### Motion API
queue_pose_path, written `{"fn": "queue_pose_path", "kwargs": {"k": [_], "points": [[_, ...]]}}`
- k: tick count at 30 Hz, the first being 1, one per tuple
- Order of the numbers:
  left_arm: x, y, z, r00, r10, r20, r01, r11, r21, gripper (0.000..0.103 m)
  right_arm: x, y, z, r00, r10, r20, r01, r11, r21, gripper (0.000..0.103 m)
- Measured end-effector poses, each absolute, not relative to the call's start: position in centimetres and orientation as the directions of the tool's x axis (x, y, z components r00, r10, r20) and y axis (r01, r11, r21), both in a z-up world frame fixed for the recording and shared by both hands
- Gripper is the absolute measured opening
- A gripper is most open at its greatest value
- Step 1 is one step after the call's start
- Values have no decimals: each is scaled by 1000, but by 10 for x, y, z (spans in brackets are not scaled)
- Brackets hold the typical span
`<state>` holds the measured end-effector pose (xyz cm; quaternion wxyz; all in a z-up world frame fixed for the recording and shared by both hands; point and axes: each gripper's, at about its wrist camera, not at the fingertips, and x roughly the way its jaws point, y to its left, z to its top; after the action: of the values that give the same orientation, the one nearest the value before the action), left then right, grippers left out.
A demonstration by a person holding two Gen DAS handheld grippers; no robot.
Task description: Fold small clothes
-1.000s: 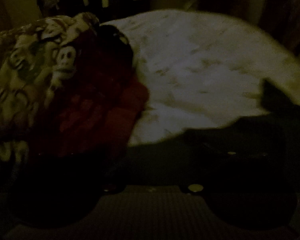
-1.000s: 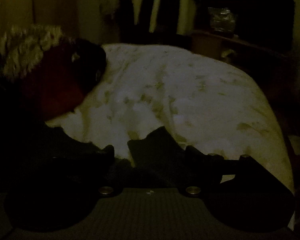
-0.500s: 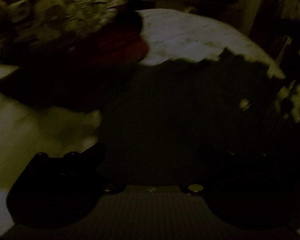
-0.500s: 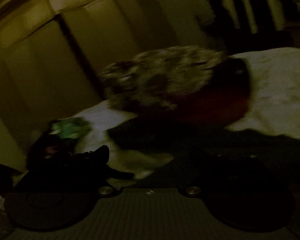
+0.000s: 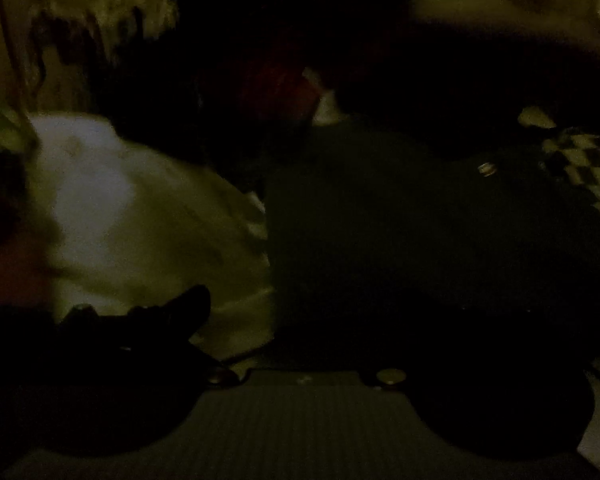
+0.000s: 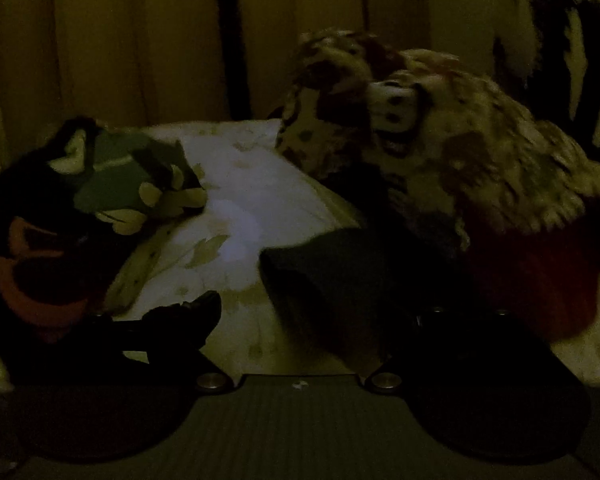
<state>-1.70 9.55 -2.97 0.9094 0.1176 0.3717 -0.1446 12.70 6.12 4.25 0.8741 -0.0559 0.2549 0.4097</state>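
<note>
Across the bed (image 6: 236, 184), both cameras have swung left in the last 1 s: the far edge of the sheet and the shelf are gone, and the wall and 2 clothes piles now fill the right wrist view.

Dark garment (image 5: 420, 240), the task's thing, now lies spread on the bed straight ahead of the left gripper (image 5: 300, 304). 1 s ago only its edge showed at the bottom of frame. In the right wrist view 1 corner of it (image 6: 340, 280) stands raised between the fingers of the right gripper (image 6: 300, 308). I cannot tell whether it is pinched.

Fingers: on both grippers only 1 finger shows clearly, set well out from centre with bare sheet beside it, so both read as wide, not clamped. The other finger is lost in the dark.

Skull-print pile (image 6: 460, 152) with red cloth under it sits just beside the garment. Green and black pile (image 6: 112, 184) lies well apart, at the far left. Checkered cloth (image 5: 580, 168) touches the garment's right edge. Small metal snap (image 5: 486, 169) shows on the garment.

Judgement: garment laid out, fold not yet made. Dim light makes edge-finding the risk.
</note>
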Motion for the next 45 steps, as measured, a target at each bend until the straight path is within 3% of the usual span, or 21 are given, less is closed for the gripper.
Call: {"fn": "queue_pose_path", "kwargs": {"k": [4,5,6,7,11,16,17,19,24,26,29,32,36,44,45], "points": [[-41,111,2,759,-168,-629,342,925,165,103,142,96,27,597,595,-538,-718,695,-29,103],[-42,114,6,770,-167,-616,335,927,167,103,145,99,22,619,582,-527,-707,706,-50,98],[-39,114,8,773,-164,-613,328,930,164,103,151,98,20,611,591,-527,-701,713,-14,72],[-35,114,7,772,-158,-616,318,935,159,103,160,94,17,575,616,-539,-701,710,65,17],[-23,107,-1,758,-141,-637,306,939,156,103,175,52,28,528,708,-469,-621,699,355,14],[-15,92,-8,737,-186,-650,354,925,137,103,178,-51,78,581,783,-222,-530,570,628,13],[-13,87,-9,725,-201,-659,369,921,125,103,175,-78,89,609,778,-154,-515,535,669,14],[-12,74,-7,720,-223,-658,397,909,126,103,169,-126,101,679,726,-104,-462,534,708,13],[-13,49,-15,693,-252,-675,453,881,137,103,134,-244,71,828,488,-278,-184,703,687,14],[-7,43,-21,678,-240,-695,457,878,144,103,114,-281,37,833,385,-398,-56,773,632,14],[10,37,-23,674,-218,-706,441,885,148,103,89,-330,-26,809,317,-495,94,762,641,14],[41,40,-8,676,-223,-702,386,919,81,103,76,-352,-79,769,355,-531,145,713,686,14],[85,41,15,720,-196,-666,256,967,-8,103,71,-358,-107,784,331,-525,158,711,685,14],[152,-15,-7,742,-110,-661,166,986,22,102,82,-352,-111,771,278,-573,116,823,556,15],[163,-29,-15,741,-94,-664,168,985,49,97,82,-352,-108,771,279,-573,108,829,549,16]]}}
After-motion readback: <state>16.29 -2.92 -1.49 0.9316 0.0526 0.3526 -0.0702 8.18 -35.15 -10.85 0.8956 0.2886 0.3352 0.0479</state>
